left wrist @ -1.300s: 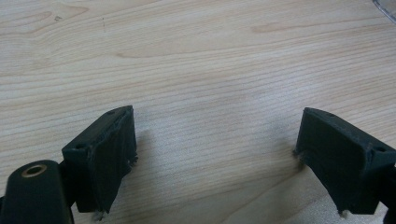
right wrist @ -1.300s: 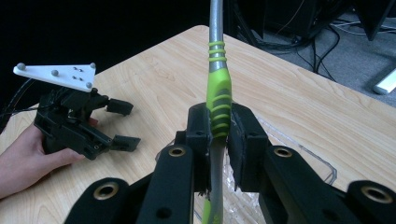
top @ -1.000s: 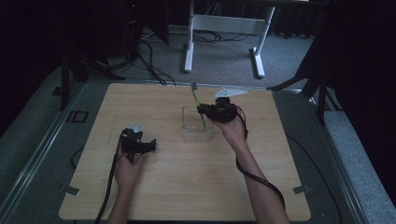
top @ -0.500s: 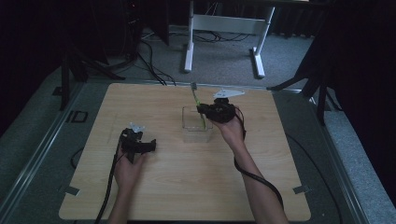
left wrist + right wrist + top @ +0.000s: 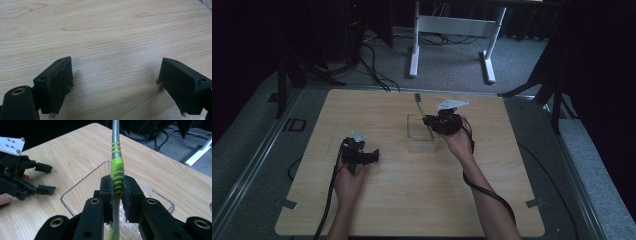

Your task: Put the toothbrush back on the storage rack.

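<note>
Nearest the person, the left gripper (image 5: 360, 155) rests on the wooden surface (image 5: 412, 200) well to the near-left of the clear tray (image 5: 412, 142), its jaws standing wide with only bare wood between them in the left gripper view. It plays no part in the grip, so it offers no support if the tray slides.

Farther out, the right gripper (image 5: 117, 195) has its jaws clamped narrow on the toothbrush (image 5: 117, 173), pinching the green ribbed section of the handle. It hovers over the clear tray's right rim. The toothbrush's long axis runs steeply tilted: its lower end dips down into the tray, while the grey upper shaft rises and leans away from the person, toward the far edge of the surface beyond the tray. In the high view its top end (image 5: 417, 98) pokes out past the tray's far wall.

As a judgement, the main risk is the slim, rounded handle twisting or slipping between the pads, since they grip only a short stretch of it; the long free end gives it leverage to pivot. If the lower end catches the tray's wall or floor while being lowered, the light tray could skid or tip. Letting go while the brush leans this steeply might leave it propped on the rim or falling outside the tray.
</note>
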